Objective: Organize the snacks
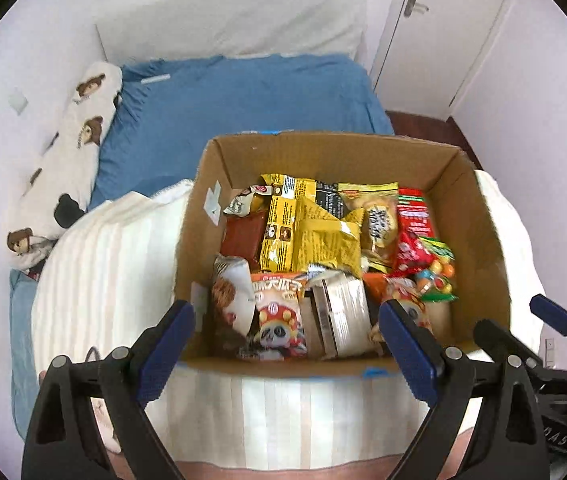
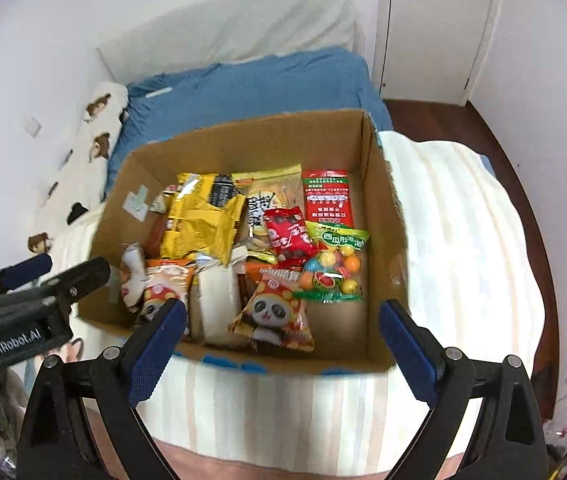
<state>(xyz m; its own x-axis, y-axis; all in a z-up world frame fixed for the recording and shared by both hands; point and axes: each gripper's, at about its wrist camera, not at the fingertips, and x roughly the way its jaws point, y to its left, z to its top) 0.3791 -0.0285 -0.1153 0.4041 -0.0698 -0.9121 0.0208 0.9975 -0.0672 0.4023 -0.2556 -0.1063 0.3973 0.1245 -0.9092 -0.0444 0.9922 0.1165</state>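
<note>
An open cardboard box (image 1: 479, 216) sits on a striped blanket and holds several snack packs. In it are a yellow bag (image 1: 311, 228), a red pack (image 1: 413, 216), a gumball bag (image 1: 437, 276), a panda snack bag (image 1: 279, 316) and a white pack (image 1: 341, 312). The box (image 2: 383, 200) shows in the right wrist view with the yellow bag (image 2: 199, 216), gumball bag (image 2: 331, 268) and panda bag (image 2: 275, 316). My left gripper (image 1: 285, 316) is open and empty above the box's near edge. My right gripper (image 2: 281, 316) is open and empty, just right of the left one.
The box rests on a cream striped blanket (image 1: 111, 248) over a bed with a blue sheet (image 1: 243, 96). A bear-print pillow (image 1: 79, 128) lies along the left wall. A white door (image 2: 435, 20) and dark wooden floor (image 2: 515, 160) are at the right.
</note>
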